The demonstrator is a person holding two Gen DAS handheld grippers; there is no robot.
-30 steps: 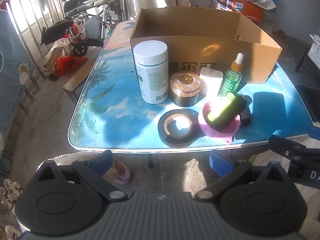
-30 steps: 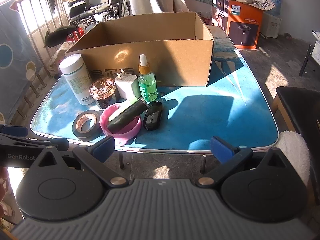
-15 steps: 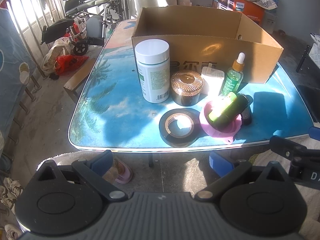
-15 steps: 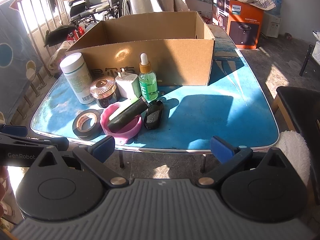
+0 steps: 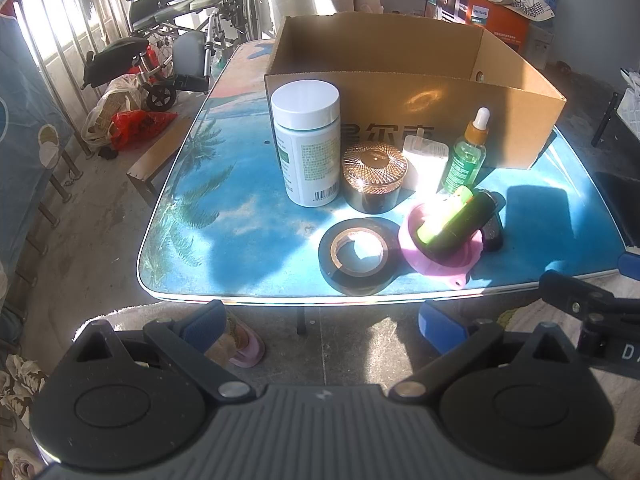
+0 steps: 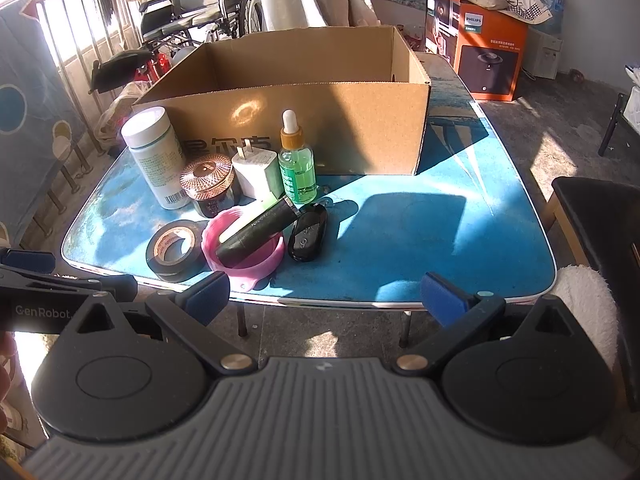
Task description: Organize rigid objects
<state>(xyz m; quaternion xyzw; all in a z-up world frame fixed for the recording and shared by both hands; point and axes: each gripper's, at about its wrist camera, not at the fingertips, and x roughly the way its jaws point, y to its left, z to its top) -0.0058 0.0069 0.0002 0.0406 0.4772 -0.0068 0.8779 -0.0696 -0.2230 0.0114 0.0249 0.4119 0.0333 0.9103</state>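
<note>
The cardboard box [image 5: 412, 80] stands open-topped toward the far end of the blue counter [image 5: 240, 216], and everything else sits on the near side of it. Right against the box's front wall stand 4 items in a row: a white pill bottle [image 5: 307, 142] at the left, a copper-lidded jar [image 5: 374, 176] beside it, a white charger plug [image 5: 425, 160] next, and a green dropper bottle [image 5: 466, 152] at the right end. Nearer than that row, further from the box, a roll of black tape [image 5: 358, 254] lies flat close to the counter's near edge. Just right of the tape is a pink dish [image 5: 436, 252], with a dark tube [image 6: 260, 230] and a light green stick [image 5: 442, 216] leaning across it toward the box. A black key fob [image 6: 307, 232] lies flat just right of the dish.

Both tongs hover off the counter's near edge, well apart from the box. The left tongs [image 5: 320, 324] are spread wide and hold nothing. The right tongs [image 6: 326, 294] are likewise spread wide and hold nothing.
</note>
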